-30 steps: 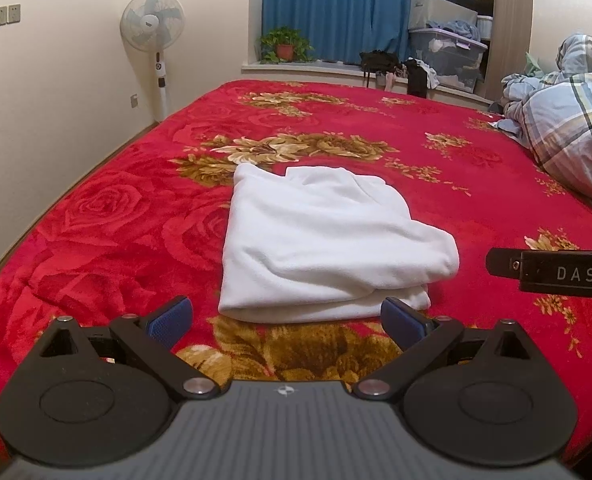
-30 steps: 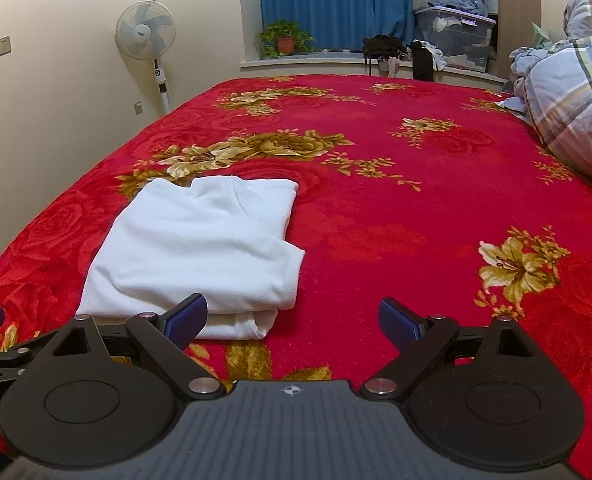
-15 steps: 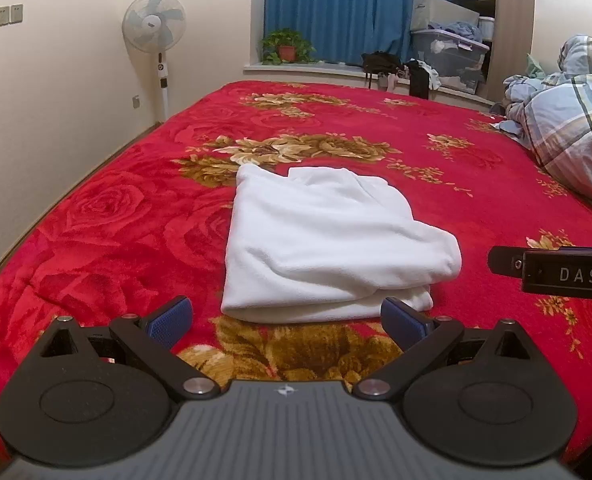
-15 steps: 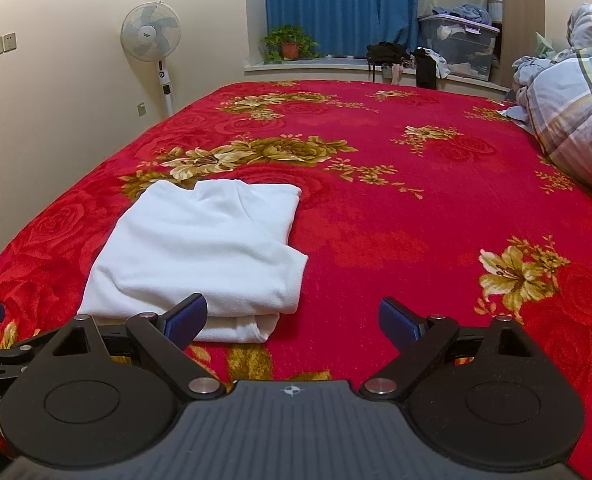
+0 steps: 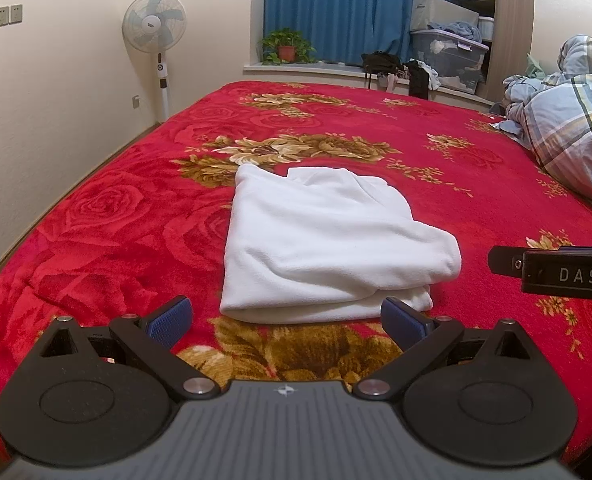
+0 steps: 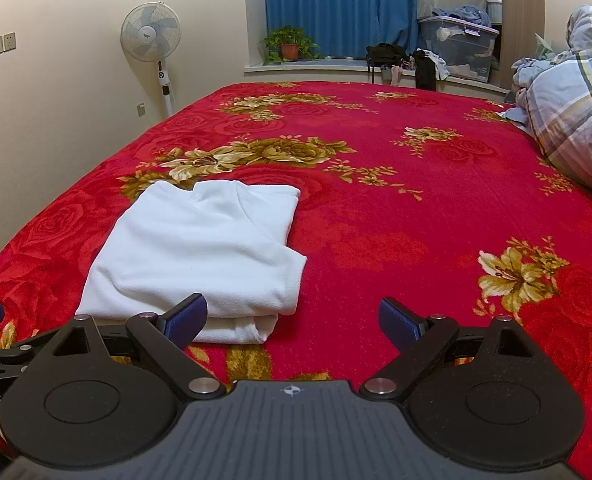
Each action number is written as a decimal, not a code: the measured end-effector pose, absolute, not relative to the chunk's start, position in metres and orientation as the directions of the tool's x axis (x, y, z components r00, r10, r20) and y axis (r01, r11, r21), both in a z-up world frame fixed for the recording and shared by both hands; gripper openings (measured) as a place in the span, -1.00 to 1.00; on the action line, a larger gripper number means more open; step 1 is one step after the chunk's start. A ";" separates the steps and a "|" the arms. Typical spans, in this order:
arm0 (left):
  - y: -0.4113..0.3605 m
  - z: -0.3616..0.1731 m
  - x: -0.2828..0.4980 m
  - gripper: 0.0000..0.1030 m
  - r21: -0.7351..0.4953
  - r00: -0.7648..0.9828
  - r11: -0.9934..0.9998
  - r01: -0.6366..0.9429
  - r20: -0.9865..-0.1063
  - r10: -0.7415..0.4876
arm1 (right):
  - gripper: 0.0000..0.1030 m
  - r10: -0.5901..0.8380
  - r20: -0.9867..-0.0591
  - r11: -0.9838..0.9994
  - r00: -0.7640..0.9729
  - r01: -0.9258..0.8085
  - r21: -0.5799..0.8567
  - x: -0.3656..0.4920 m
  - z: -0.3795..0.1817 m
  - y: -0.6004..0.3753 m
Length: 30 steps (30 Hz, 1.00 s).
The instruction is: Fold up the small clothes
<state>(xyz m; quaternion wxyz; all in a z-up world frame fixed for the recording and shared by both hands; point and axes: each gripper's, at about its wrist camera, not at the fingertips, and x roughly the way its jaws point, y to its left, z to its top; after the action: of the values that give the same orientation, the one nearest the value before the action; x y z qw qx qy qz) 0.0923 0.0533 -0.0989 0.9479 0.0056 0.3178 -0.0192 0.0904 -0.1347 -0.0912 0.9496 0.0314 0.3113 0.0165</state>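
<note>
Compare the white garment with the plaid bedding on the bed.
The white garment is plain white and folded flat into a neat stack; the plaid bedding is blue-checked and bunched in a tall heap. The garment lies near both tools; the bedding sits at the far right side. Both rest on the red floral blanket.

White garment — red floral blanket

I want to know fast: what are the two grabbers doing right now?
Left gripper: open, holding nothing; the white cloth lies just ahead.
Right gripper: open, holding nothing.
</note>
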 end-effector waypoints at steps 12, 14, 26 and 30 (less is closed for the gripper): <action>0.053 -0.098 0.093 0.97 0.000 0.800 0.999 0.046 -0.599 -0.037 | 0.81 0.049 -0.586 0.998 0.809 -0.013 0.066 0.090 -0.091 -0.135; 0.053 -0.098 0.093 0.97 0.001 0.801 0.999 0.050 -0.597 -0.040 | 0.81 0.050 -0.586 0.998 0.809 -0.013 0.066 0.090 -0.091 -0.135; 0.052 -0.098 0.094 0.97 0.002 0.803 0.998 0.055 -0.595 -0.043 | 0.81 0.049 -0.585 0.998 0.810 -0.013 0.066 0.090 -0.091 -0.135; 0.052 -0.097 0.094 0.97 0.001 0.803 0.998 0.055 -0.594 -0.044 | 0.80 0.049 -0.585 0.998 0.809 -0.013 0.066 0.090 -0.091 -0.135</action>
<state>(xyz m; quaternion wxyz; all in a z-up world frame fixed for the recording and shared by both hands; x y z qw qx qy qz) 0.0939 0.0520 -0.0974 0.9495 0.0090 0.3125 -0.0260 0.0904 -0.1347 -0.0913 0.9507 0.0293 0.3082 0.0165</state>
